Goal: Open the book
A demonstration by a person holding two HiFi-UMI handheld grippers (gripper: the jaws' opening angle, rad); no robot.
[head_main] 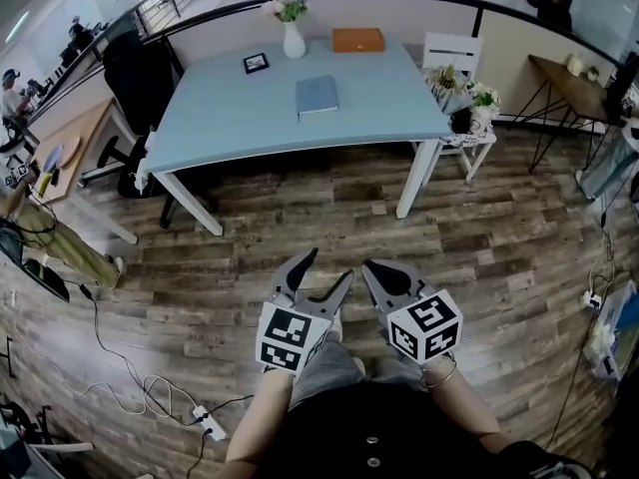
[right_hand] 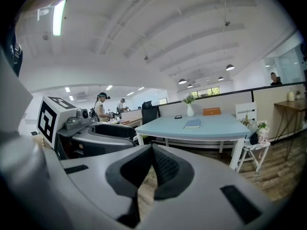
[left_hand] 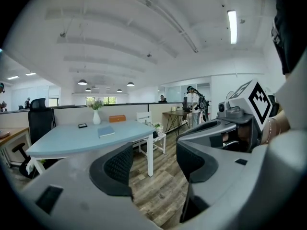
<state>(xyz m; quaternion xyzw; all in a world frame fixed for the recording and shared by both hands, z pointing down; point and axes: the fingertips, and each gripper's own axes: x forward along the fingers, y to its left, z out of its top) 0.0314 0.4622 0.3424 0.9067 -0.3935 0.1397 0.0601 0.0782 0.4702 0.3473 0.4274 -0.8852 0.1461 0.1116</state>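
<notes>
- Low against the person's waist, both grippers are held side by side over the wood floor (head_main: pixel 300 218), pointing toward the table (head_main: pixel 220 118) and well apart from it.
- Left gripper (head_main: pixel 329 265): jaws spread apart, nothing between them.
- Right gripper (head_main: pixel 372 267): jaws drawn together at the tips, holding nothing.
- The book (head_main: pixel 317 95) lies flat and closed near the middle of the pale blue tabletop, its cover plain blue-grey.
- A white vase (head_main: pixel 293 40) and an orange box (head_main: pixel 357 39) stand beyond it.

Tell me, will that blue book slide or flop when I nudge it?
The book looks thin and lies flat, so probably light and slightly flexible. The table looks smooth, so the book may slide rather than open.
</notes>
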